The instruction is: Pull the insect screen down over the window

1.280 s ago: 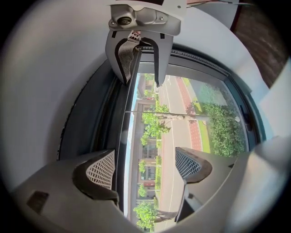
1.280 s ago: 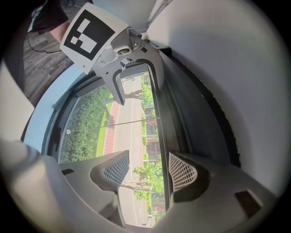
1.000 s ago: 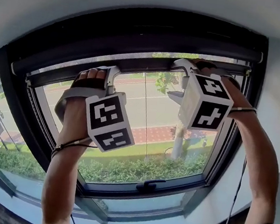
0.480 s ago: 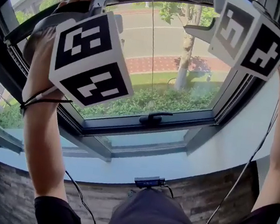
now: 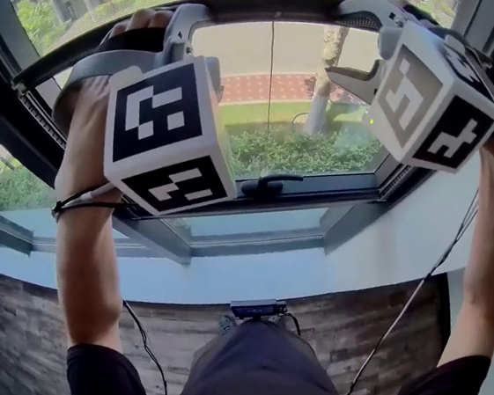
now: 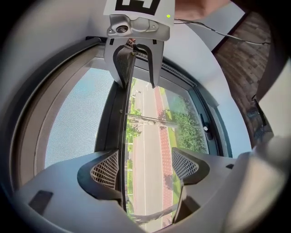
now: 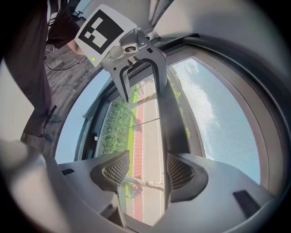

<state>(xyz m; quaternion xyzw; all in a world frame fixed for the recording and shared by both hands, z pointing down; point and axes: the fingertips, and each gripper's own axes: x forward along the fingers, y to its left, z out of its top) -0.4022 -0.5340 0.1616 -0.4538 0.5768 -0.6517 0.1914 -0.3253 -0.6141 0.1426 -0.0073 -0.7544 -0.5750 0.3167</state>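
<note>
The insect screen's dark bottom bar (image 5: 269,2) runs across the upper window, with fine mesh (image 6: 72,118) behind it. Both grippers reach up to it. My left gripper (image 5: 173,29) has just been closing its jaws. In the left gripper view (image 6: 144,166) the bar (image 6: 111,104) lies against the left pad (image 6: 104,170), its thin edge just inside the gap, and the right pad stands apart. My right gripper (image 5: 358,41) meets the bar further right. In its own view (image 7: 144,170) the bar (image 7: 175,118) passes by the right pad (image 7: 182,172), and street shows through the gap.
The window's black handle (image 5: 266,185) sits on the lower sash above the white sill (image 5: 247,276). A small black device (image 5: 256,308) and cables hang below the sill against a brick-pattern wall. The person's lap fills the bottom of the head view.
Both grippers and the bar have come down the window together. The head view has tilted downward, so the sill and lap now show.
</note>
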